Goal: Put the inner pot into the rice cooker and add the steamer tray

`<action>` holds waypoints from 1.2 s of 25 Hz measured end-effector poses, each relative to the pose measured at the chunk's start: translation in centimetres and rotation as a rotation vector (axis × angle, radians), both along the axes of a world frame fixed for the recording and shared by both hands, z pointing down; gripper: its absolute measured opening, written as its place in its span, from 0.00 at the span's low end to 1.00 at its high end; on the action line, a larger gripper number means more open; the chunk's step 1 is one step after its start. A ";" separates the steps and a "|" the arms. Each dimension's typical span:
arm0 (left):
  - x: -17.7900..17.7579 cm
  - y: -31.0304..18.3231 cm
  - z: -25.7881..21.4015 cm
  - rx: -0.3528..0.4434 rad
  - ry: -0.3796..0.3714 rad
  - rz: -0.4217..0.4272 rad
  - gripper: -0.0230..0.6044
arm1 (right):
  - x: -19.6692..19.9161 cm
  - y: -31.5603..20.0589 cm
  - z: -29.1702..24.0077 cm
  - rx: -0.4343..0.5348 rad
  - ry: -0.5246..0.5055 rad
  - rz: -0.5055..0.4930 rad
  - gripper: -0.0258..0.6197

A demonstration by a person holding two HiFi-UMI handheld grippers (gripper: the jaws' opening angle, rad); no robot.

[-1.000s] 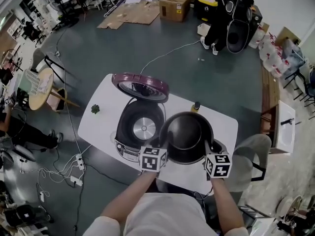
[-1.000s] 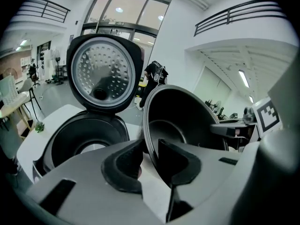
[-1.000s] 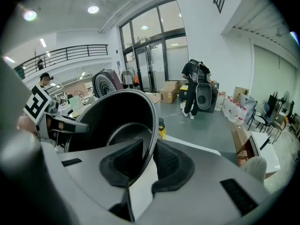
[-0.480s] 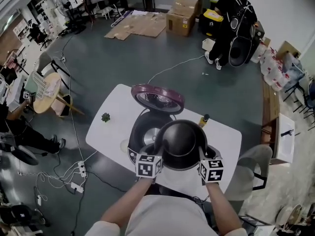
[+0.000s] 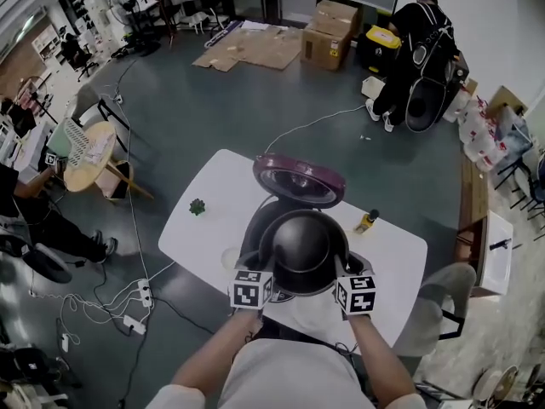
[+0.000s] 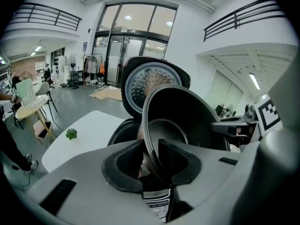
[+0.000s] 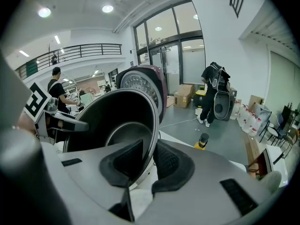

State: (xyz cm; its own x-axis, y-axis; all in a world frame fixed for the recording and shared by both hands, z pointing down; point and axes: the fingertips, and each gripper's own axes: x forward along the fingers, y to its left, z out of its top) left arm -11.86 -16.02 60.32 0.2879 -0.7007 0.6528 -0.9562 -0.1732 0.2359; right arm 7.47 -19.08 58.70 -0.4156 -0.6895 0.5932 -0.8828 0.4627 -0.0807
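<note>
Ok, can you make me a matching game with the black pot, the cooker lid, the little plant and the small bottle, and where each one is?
Things:
1 black pot
2 cooker lid
3 little plant
4 small bottle

Places:
A on the table, left of the cooker in the head view
B held over the cooker by the left tool and right tool
C standing open behind the pot
D on the table, right of the cooker

Pairs: 1-B, 2-C, 3-A, 4-D

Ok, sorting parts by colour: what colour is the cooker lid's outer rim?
Purple; lid clearest in the head view.
</note>
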 end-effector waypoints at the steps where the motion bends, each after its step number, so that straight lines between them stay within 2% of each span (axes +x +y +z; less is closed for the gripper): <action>1: -0.6 -0.1 0.2 -0.004 -0.004 -0.004 0.22 | -0.6 -0.2 0.1 -0.001 0.002 -0.004 0.17; 10: -4.8 -1.6 1.9 -0.032 -0.029 -0.012 0.22 | -4.8 -2.0 1.7 -0.030 0.024 -0.024 0.17; 20: -6.0 -2.5 5.9 -0.100 -0.105 0.070 0.23 | -6.3 -2.4 5.5 -0.102 0.042 -0.007 0.18; 27: -6.6 -3.6 8.1 -0.144 -0.226 0.133 0.23 | -7.0 -3.1 7.8 -0.172 0.059 -0.008 0.19; 30: -6.8 -4.2 9.2 -0.178 -0.247 0.173 0.23 | -7.3 -3.3 9.0 -0.216 0.063 -0.003 0.19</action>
State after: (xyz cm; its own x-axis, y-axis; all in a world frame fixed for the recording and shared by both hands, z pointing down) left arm -18.64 -20.18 69.56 0.2107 -0.5242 0.8251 -0.9483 -0.3144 0.0425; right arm 0.19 -22.41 67.70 -0.3755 -0.5420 0.7518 -0.8877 0.4436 -0.1236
